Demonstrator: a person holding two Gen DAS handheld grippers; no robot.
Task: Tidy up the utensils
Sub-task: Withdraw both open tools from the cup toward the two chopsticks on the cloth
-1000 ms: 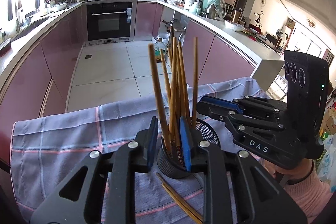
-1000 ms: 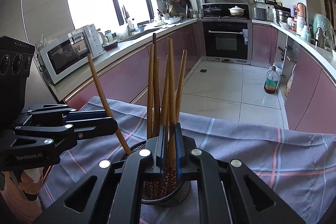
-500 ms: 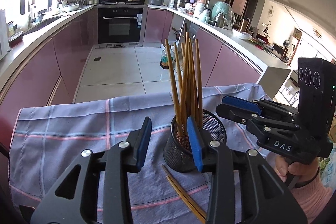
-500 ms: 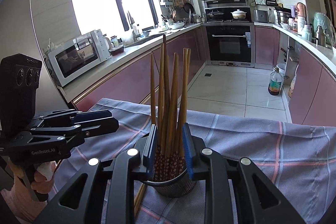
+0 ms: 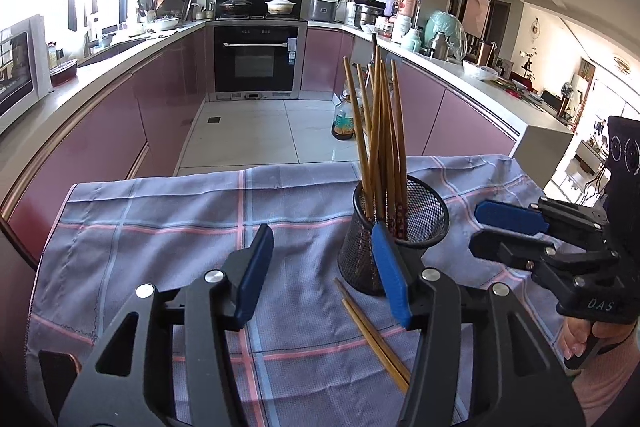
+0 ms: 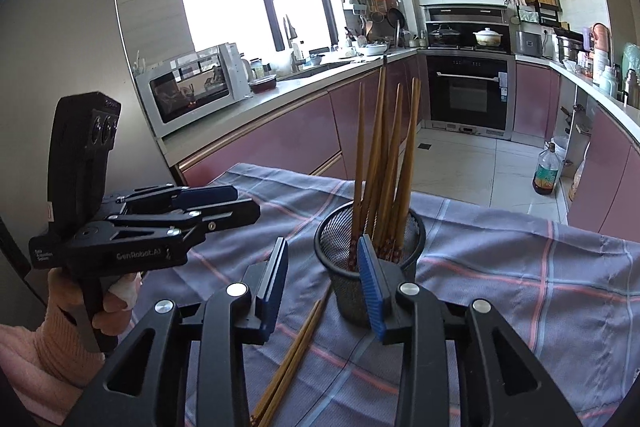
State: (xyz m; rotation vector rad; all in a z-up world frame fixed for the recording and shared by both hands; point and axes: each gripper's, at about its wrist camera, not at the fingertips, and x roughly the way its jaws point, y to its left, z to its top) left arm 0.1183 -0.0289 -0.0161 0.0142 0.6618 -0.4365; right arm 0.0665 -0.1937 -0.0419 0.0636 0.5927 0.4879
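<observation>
Left wrist view: left tongs released, nothing between the pads; right pad sits just in front of the mesh cup, contact unclear.
Right wrist view: right tongs released too, narrower gap, empty; right pad overlaps the cup front in the picture, contact unclear.
Jaw motion: both sets have just been opening; no chopstick between either pair.
Step in hand (my read): release after dropping sticks into the cup, next grab is the loose pair.
Loose chopsticks: two lying flat on the checked cloth, just in front of the cup, toward the near edge of the tabletop.
Standing chopsticks: bundle upright in the cup, leaning slightly.
How to do it well: clear the cup before dropping so it doesn't tip; come in low across the pair, pinch both near one end, lift, tilt upright, lower inside the rim.
Risk: thin sticks on cloth may roll or split apart under the pads.
</observation>
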